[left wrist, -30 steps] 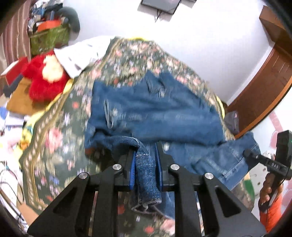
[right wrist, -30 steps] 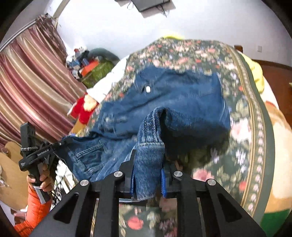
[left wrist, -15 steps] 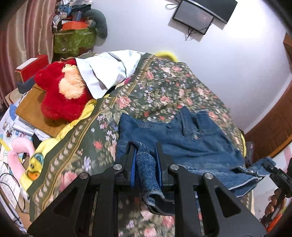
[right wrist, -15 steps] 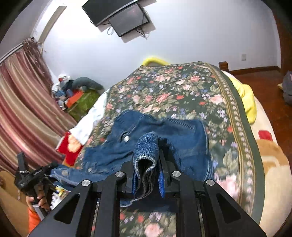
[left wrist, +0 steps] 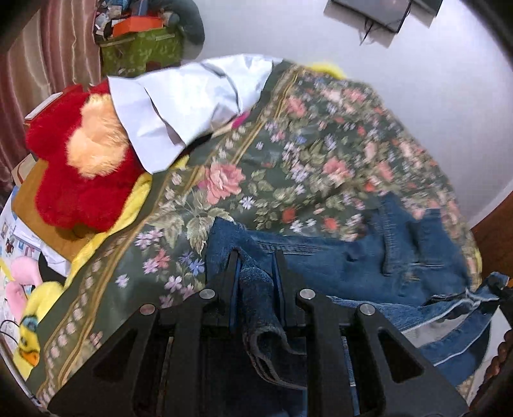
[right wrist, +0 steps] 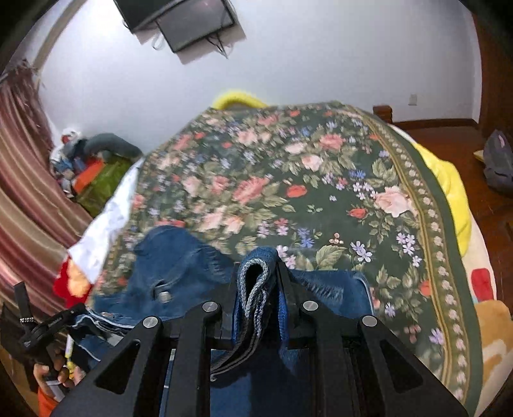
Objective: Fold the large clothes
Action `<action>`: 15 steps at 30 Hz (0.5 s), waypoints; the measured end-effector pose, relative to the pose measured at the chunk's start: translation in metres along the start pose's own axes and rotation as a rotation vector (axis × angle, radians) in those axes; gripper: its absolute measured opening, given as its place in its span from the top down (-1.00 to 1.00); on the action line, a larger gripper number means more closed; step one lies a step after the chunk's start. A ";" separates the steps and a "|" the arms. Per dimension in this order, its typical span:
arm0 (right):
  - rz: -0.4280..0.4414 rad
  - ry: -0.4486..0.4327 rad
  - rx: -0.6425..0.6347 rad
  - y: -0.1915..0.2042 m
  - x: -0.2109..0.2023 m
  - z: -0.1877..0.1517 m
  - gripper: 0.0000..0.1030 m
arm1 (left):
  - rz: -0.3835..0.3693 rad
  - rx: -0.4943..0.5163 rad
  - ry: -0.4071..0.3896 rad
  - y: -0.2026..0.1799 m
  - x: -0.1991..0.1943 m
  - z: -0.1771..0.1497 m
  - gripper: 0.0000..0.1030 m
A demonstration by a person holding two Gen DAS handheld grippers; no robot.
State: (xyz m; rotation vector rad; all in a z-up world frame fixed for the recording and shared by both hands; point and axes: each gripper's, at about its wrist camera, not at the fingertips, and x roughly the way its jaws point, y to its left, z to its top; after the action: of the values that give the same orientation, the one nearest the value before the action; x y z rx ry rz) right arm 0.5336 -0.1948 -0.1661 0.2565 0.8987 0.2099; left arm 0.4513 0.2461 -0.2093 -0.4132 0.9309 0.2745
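**Reader:** Where is all this happening?

**Describer:** Bedroom walls, plain and pale, are standing behind a bed (right wrist: 445,256) that is wearing a dark green floral bedspread (right wrist: 320,192). A dark flat screen (right wrist: 192,22) is hanging high on the wall. Striped curtains (right wrist: 29,199) are hanging along the left side of the right wrist view.

**Reader:** And the clothing?

**Describer:** A pair of blue jeans (left wrist: 368,266) is lying bunched on the near part of the bedspread, close to its front edge, with the waistband button (right wrist: 164,295) showing in the right wrist view.

**Reader:** What are the grippers doing?

**Describer:** The left gripper (left wrist: 255,272) is pinching a fold of the denim, its jaws nearly closed, with cloth hanging out below them. The right gripper (right wrist: 259,279) is doing the same, jaws almost together on a doubled hem. In the right wrist view the left gripper is also showing at the lower left, with a person's hand (right wrist: 51,375) gripping its handle above an orange sleeve (right wrist: 46,402).

**Reader:** Anything else nearby?

**Describer:** A red plush toy (left wrist: 80,166) is sitting beside the bed's left edge, partly under a white garment (left wrist: 189,102) that is lying over that edge. A yellow blanket (right wrist: 449,186) is peeking out along the right edge. Parts of both views are blurring.
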 end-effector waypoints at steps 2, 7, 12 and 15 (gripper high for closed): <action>-0.009 0.035 0.014 -0.010 0.020 0.000 0.69 | 0.024 -0.005 0.040 0.002 0.022 -0.001 0.62; 0.053 0.087 0.041 -0.033 0.035 0.000 0.68 | 0.053 0.019 0.071 0.003 0.039 -0.004 0.57; 0.049 0.110 -0.040 -0.033 0.018 0.000 0.67 | 0.074 0.061 0.105 0.001 0.042 -0.002 0.54; -0.050 0.070 -0.120 -0.027 -0.004 0.000 0.67 | 0.080 0.075 0.118 0.001 0.040 -0.003 0.53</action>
State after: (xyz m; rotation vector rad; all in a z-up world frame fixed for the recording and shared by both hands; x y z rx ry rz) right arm 0.5337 -0.2217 -0.1714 0.1156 0.9574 0.2267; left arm 0.4721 0.2476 -0.2438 -0.3260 1.0720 0.2897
